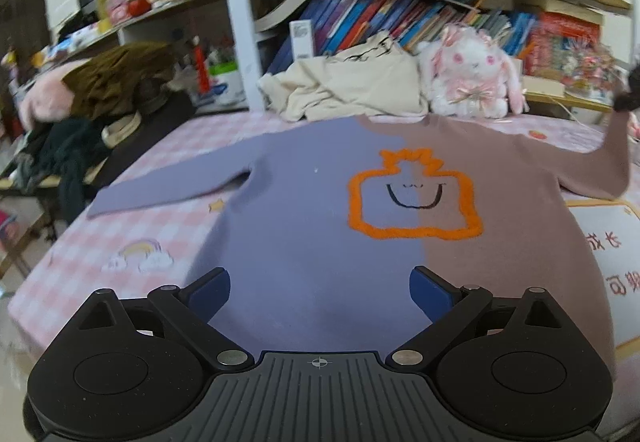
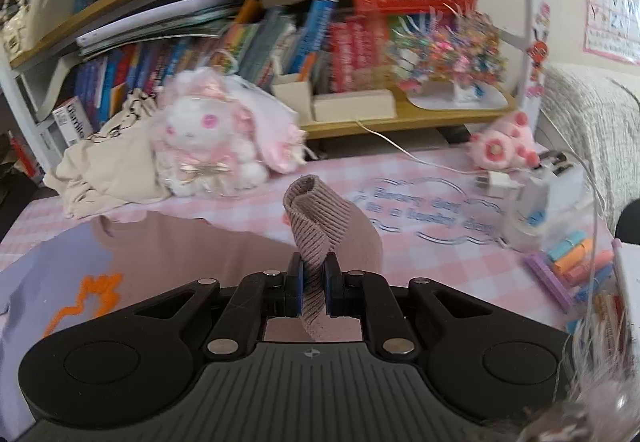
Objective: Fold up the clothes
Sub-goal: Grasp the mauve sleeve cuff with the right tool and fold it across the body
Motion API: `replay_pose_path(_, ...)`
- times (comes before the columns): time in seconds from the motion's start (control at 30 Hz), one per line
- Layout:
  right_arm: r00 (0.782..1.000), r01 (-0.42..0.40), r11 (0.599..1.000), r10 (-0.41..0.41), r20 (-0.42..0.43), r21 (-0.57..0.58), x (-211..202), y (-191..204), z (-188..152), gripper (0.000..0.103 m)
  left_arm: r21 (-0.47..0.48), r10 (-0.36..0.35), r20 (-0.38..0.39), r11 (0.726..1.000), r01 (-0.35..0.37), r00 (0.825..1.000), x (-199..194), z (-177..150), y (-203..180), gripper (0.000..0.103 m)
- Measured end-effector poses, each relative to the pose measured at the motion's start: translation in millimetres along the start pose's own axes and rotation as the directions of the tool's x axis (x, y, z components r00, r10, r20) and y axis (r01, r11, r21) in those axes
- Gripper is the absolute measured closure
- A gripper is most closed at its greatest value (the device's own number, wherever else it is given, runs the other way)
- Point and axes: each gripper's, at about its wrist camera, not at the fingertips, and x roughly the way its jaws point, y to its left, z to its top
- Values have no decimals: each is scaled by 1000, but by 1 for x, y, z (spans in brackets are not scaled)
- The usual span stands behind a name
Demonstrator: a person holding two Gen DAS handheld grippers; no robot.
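On pink checked bedding lies a sweater; right gripper pinches its cuff — left gripper gapes empty.

The sweater's hem is hidden behind the left gripper; shelf books blur, titles unreadable.

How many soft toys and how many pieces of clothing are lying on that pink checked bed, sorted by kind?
Soft toys: 2, the white bunny plush and the small pink plush.
Clothing pieces: 2, the purple and brown sweater and the crumpled cream garment.
Total: 4
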Motion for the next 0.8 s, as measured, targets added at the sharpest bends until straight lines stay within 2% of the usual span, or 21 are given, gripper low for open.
replay_pose_path(0.47, 999, -15, 992, 21, 45, -127, 4, 123, 12, 93, 121, -113, 109, 988, 100, 988, 10, 6, 54, 2)
replay_pose_path(0.8, 993, -89, 971, 103, 53, -221, 24, 220, 21, 93, 130, -107, 120, 987, 92, 987, 15, 3, 89, 1)
